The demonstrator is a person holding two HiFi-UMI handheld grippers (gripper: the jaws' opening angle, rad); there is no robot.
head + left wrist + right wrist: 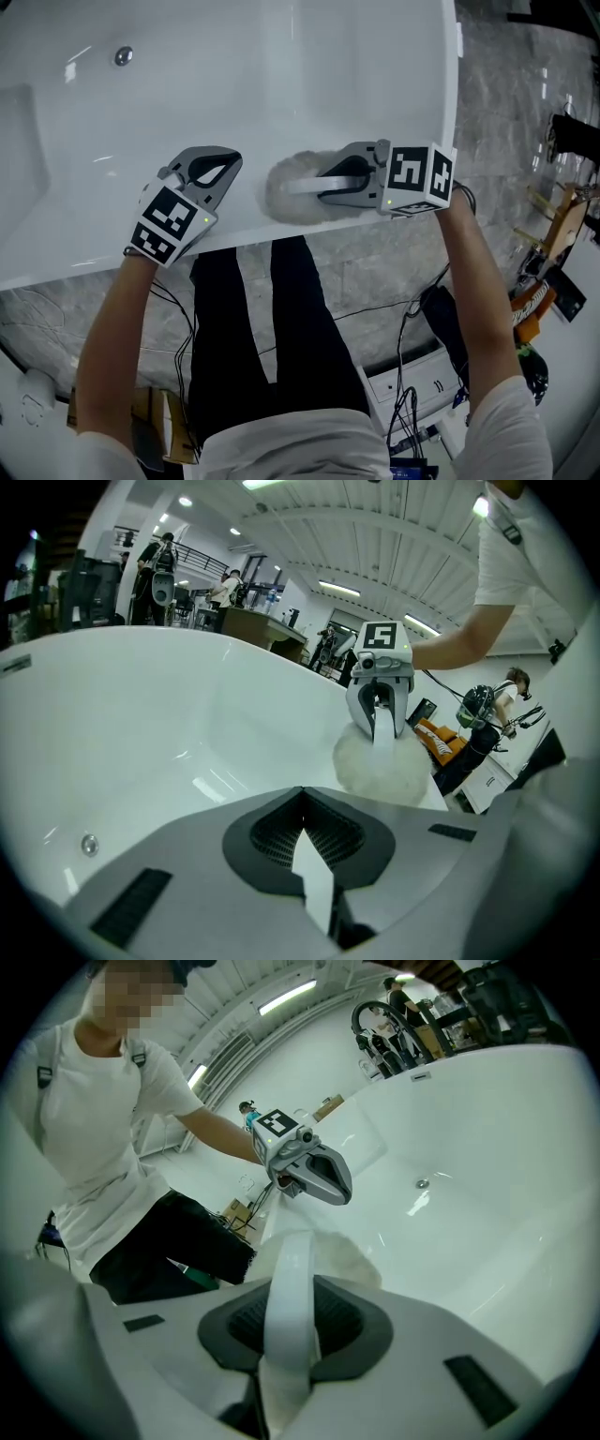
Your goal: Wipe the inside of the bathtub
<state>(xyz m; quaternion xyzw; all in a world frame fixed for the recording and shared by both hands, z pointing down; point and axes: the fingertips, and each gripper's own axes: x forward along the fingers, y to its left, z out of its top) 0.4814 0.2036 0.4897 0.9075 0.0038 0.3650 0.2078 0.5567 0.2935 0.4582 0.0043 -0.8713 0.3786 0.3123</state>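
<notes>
The white bathtub [281, 75] fills the top of the head view, with a small metal knob [123, 56] on its far wall. A fluffy white wiping pad [286, 197] rests on the tub's near rim. My right gripper [323, 186] is shut on the pad's white handle [305, 185]. The right gripper view shows that handle [291, 1279] clamped in the right gripper [286, 1321], with the pad [352, 1255] beyond. My left gripper [234, 161] hovers just left of the pad, jaws together and holding nothing. In the left gripper view the left gripper [307, 855] faces the pad [380, 766].
The person's dark-trousered legs [272, 319] stand against the tub's outer side on a grey marble floor [84, 309]. Cables and a white power strip [412, 384] lie at the lower right. Orange tools [534, 305] sit at the right edge. Other people [164, 564] stand far behind the tub.
</notes>
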